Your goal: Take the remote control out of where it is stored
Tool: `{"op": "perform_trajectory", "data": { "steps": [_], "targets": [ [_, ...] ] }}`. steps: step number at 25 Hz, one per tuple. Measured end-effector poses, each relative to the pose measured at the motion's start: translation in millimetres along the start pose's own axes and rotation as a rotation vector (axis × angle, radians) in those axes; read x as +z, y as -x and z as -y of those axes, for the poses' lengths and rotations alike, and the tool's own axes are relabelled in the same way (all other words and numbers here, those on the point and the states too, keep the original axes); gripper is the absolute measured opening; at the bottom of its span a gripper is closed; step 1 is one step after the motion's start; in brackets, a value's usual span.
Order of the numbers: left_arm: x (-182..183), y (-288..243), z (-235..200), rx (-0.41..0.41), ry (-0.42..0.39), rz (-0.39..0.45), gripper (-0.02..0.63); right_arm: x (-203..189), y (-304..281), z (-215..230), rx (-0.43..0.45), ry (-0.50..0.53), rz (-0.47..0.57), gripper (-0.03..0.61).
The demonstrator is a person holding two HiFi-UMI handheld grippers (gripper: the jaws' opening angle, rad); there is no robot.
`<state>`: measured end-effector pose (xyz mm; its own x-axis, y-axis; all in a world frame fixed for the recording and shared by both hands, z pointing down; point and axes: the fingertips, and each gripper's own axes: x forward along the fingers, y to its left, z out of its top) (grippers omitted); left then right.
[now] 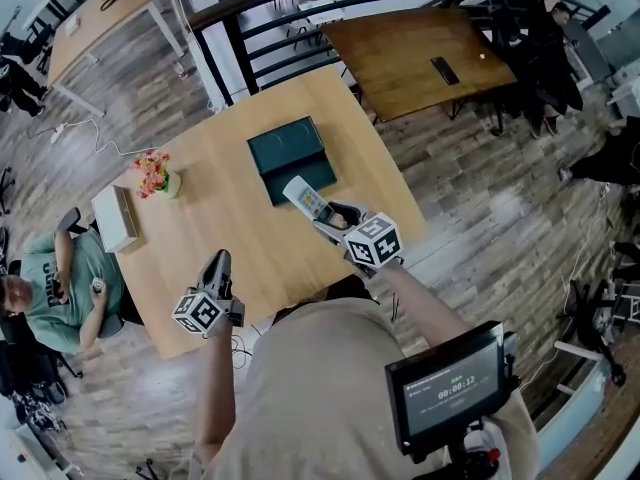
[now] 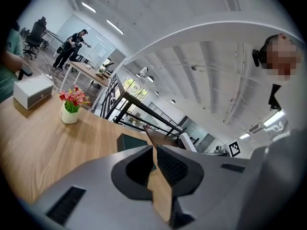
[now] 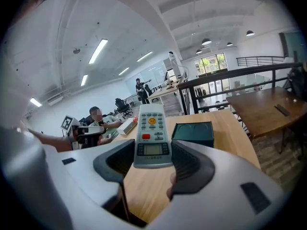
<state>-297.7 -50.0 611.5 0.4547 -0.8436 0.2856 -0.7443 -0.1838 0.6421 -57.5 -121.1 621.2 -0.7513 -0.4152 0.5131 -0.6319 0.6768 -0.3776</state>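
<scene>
2 tools [image 1: 217,260] [image 1: 326,218], 2 boxes [image 1: 290,156] [image 1: 115,218], 1 remote control [image 1: 303,196], 1 flower vase [image 1: 166,184]

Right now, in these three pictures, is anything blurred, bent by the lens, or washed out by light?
Head view: fisheye, the railing bows. Left gripper view: round black border, the ceiling beam bends into an arc, the flowers are sharp. Right gripper view: the remote control is crisp in the right tongs, the ceiling lamp glares a little.

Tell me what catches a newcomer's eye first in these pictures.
The white remote control stands out, clamped in the right gripper over the wooden table. Beyond it a dark green box sits mid-table, and pink flowers brighten the table's left side in the head view.
</scene>
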Motion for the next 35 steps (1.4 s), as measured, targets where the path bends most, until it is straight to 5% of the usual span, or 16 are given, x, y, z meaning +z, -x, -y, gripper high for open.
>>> {"op": "perform_trajectory", "data": {
  "steps": [35],
  "targets": [
    [-97.1, -33.3, -40.3, 0.13, 0.07, -0.177, 0.008, -148.6, -86.0, 80.8, -0.005, 0.004, -0.315, 0.247]
  ]
}}
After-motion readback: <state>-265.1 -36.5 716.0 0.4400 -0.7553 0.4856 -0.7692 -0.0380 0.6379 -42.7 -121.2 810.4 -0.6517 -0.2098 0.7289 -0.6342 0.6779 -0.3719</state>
